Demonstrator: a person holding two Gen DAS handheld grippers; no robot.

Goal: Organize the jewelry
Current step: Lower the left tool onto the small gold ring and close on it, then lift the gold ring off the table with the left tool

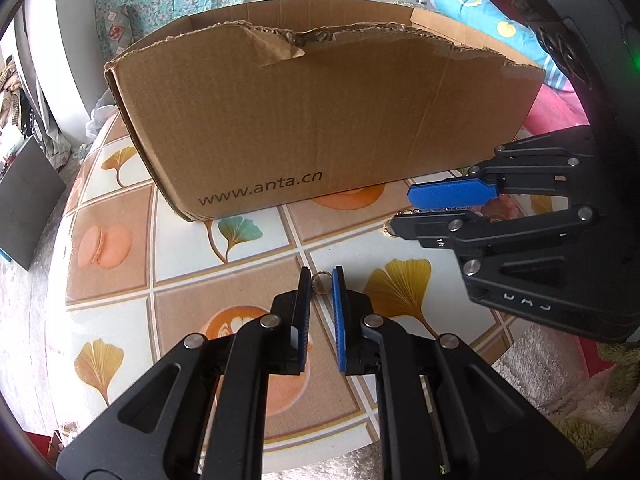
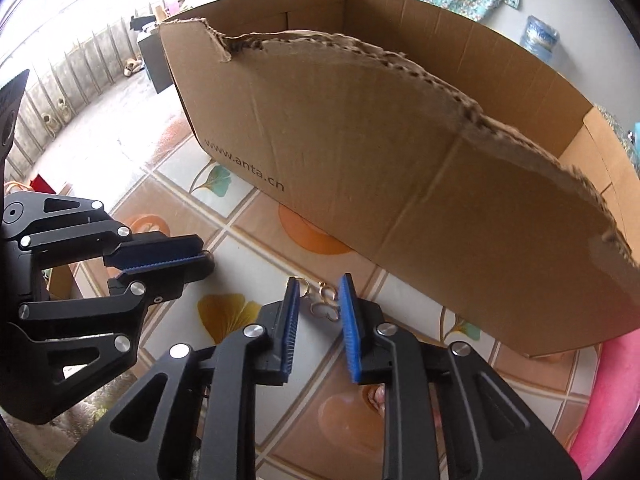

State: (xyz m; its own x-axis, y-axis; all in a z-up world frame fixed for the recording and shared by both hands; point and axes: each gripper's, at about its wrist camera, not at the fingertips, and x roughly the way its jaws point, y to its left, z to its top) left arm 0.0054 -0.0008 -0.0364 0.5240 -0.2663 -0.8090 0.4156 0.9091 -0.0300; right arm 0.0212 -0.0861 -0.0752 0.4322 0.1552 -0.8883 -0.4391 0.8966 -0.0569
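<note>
On the tiled-pattern worktop [image 1: 248, 256], before the torn brown cardboard box [image 1: 320, 120], the left gripper [image 1: 321, 276] pinches a small gold ring [image 1: 320, 280]; the right gripper [image 2: 319, 286] stands parted around loose gold earrings [image 2: 324, 304], not pressing them. They look light, thin and slippery: best pinched across the hoops.

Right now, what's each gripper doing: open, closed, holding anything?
Left gripper: closed on a small gold ring.
Right gripper: open, holding nothing; gold jewelry lies on the table between its fingers.
</note>
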